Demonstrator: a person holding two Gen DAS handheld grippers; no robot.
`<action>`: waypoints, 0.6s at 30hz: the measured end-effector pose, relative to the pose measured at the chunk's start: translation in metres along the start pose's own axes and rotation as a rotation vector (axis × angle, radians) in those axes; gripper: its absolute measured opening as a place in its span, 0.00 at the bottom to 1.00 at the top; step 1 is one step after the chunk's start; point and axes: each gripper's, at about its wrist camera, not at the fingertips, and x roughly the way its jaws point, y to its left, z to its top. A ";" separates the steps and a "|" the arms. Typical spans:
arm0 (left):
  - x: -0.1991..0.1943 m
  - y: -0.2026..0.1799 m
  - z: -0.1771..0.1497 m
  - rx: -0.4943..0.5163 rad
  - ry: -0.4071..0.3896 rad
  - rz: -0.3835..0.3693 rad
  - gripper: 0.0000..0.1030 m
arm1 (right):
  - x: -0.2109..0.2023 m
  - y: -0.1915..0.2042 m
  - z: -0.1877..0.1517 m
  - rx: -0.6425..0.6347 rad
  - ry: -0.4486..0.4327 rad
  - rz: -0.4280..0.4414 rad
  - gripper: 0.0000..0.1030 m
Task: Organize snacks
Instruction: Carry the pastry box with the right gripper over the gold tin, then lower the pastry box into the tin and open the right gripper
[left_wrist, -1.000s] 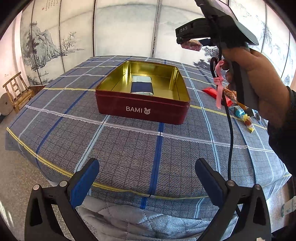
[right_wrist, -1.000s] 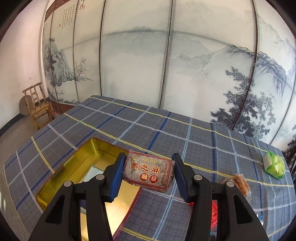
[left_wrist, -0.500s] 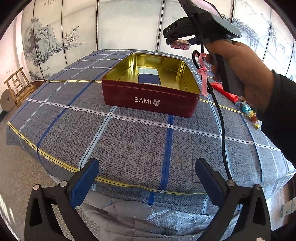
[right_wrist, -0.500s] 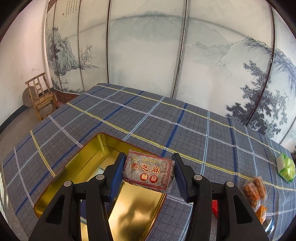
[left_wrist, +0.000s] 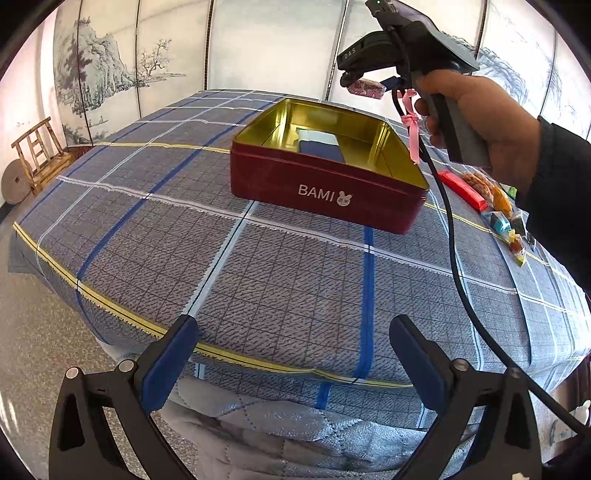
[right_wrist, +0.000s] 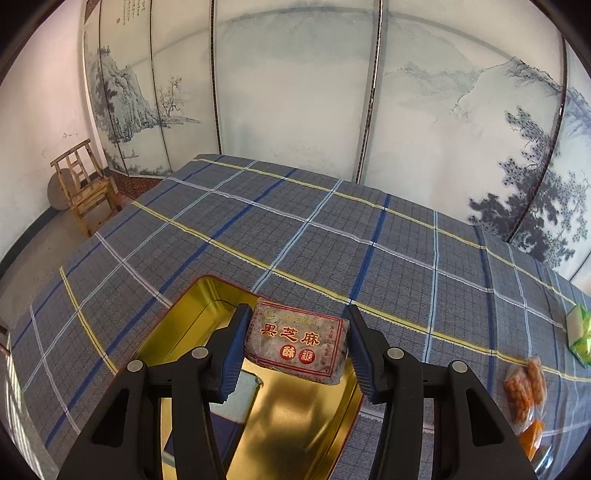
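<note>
1. A sesame candy packet is pinched between the pads of the right gripper.
2. The packet is held above the far part of the open red tin.
3. The left gripper is spread wide and empty, near the table edge.

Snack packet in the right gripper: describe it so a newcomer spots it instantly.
On the plaid tablecloth sits a red tin with a gold inside. Above its far end, the right gripper clamps a flat grey packet. Unlike the loose snacks at the right, it bears red-and-gold Chinese characters.
</note>
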 end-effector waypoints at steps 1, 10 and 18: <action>0.001 0.002 0.000 -0.006 0.003 -0.001 0.99 | 0.004 0.001 0.000 0.002 0.009 0.000 0.50; 0.002 0.019 -0.001 -0.044 0.003 0.010 0.99 | 0.049 0.016 -0.001 0.027 0.135 0.003 0.50; 0.005 0.025 -0.002 -0.052 0.016 0.025 0.99 | 0.076 0.015 -0.006 0.055 0.216 0.017 0.50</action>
